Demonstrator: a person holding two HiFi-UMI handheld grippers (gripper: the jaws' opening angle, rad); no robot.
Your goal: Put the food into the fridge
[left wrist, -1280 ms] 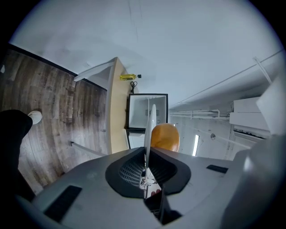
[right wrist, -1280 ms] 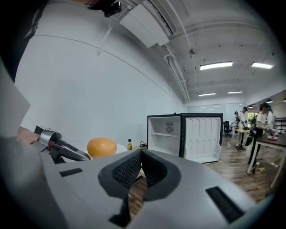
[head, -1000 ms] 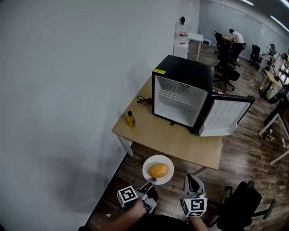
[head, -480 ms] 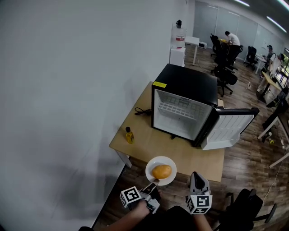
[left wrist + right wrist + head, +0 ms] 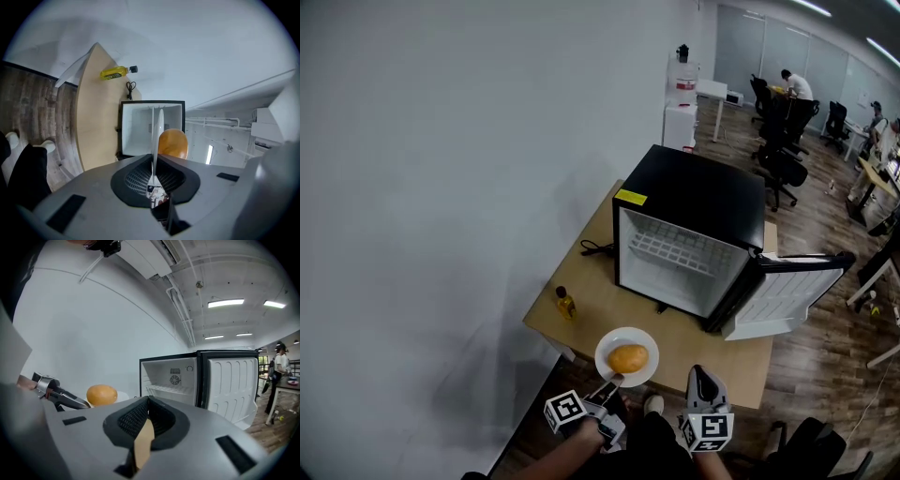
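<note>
A round white plate (image 5: 607,345) bearing a rounded orange piece of food (image 5: 628,357) is being grasped by the left gripper's (image 5: 614,378) fingers. The right gripper's (image 5: 700,373) fingers are being held clenched, empty.

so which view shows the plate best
The head view: the whole white plate shows from above, orange food on it, its rim in the left tongs. The left gripper view shows it edge-on, as a thin line; the right gripper view only a sliver behind the food.

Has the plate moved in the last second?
Yes. The plate has advanced toward the mini fridge; it now overlaps the near edge of the table.
</note>
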